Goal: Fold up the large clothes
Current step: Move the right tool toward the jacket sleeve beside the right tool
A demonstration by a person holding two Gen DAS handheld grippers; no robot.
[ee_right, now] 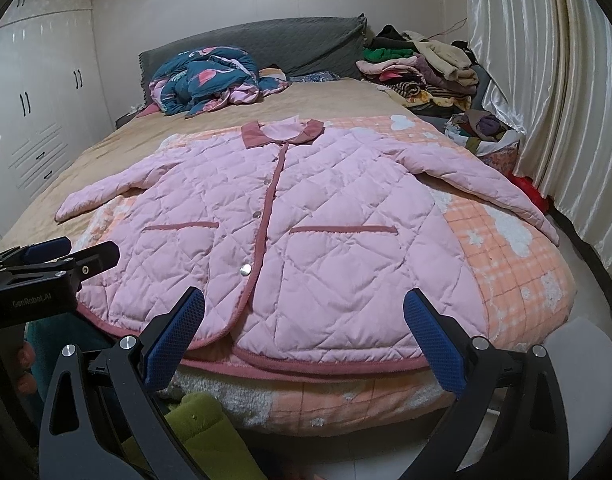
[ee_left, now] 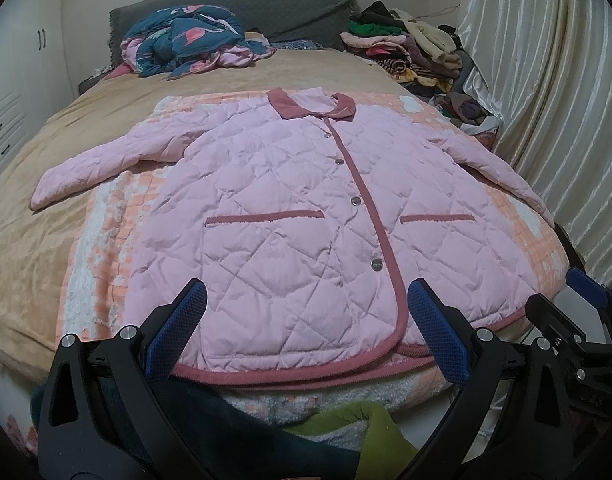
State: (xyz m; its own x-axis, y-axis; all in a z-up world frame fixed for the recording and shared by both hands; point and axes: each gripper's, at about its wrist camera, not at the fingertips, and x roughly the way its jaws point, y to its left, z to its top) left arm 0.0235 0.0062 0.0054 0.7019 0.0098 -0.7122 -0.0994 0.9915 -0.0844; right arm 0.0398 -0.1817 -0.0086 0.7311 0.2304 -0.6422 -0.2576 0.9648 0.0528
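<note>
Both grippers (ee_left: 306, 320) (ee_right: 304, 320) agape over jacket (ee_left: 290, 216)

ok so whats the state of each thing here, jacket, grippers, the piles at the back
pink quilted jacket: spread flat, front up, snapped shut, sleeves out, not yet folded
left gripper: open, holding nothing, at the jacket's hem
right gripper: open, holding nothing, at the hem
checked blanket: spread under the jacket
blue patterned quilt: crumpled near the headboard
clothes pile: heaped, unfolded, by the curtain
</note>
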